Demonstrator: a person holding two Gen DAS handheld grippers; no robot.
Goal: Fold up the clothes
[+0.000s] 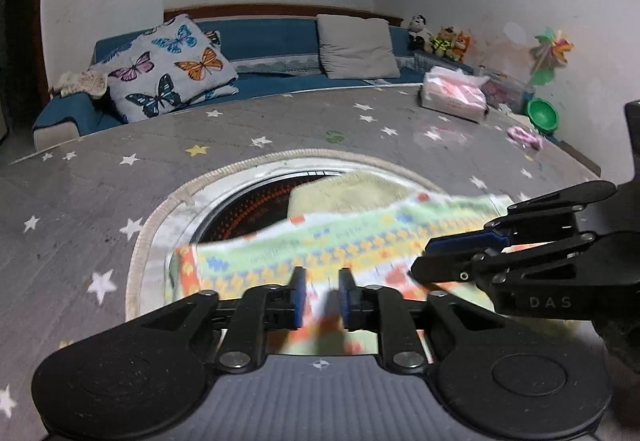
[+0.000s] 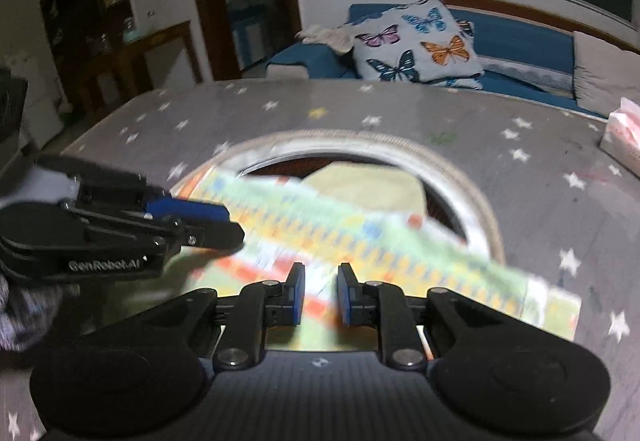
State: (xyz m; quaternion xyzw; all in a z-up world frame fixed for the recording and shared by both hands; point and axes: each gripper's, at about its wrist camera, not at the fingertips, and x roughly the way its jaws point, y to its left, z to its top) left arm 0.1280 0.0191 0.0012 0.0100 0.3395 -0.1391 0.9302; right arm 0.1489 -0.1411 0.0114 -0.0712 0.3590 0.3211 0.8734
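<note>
Garment: your patterned cloth [image 1: 320,241], pale green with orange, yellow and blue blocks, lies stretched across the round opening in the table cover [image 1: 80,201]; one end hangs over the dark hole, the other reaches onto the grey starred fabric. It is blurred in both views.

Under layer: a plain pale yellow-green piece [image 1: 340,193] shows behind the patterned cloth, inside the ring.

Left claw: your left gripper [image 1: 322,291] hovers over the near edge of the cloth with a narrow gap between its blue pads [image 1: 298,297]. Cloth shows through the gap, but the pads do not press on it, so read it as released.

Right claw: your right gripper [image 2: 320,291] sits over the same cloth, pads [image 2: 347,297] likewise a little apart, with cloth visible between them and no pinch. Released as well.

Grippers to each other: from the left wrist view your right gripper [image 1: 452,253] comes in from the right edge, its tips low over the cloth. From the right wrist view your left gripper [image 2: 224,225] comes in from the left, tips over the cloth's other end. Whether those tips touch the fabric you cannot tell from these views.

Ring: a rope-like beige trim [image 1: 160,217] borders the opening.

Table extras: a pink tissue pack [image 1: 454,97] near the far right edge, a green bowl [image 1: 542,115] beyond it.

Background: a blue sofa [image 1: 260,37] with a butterfly cushion [image 1: 168,65] and a plain grey cushion [image 1: 358,45].
</note>
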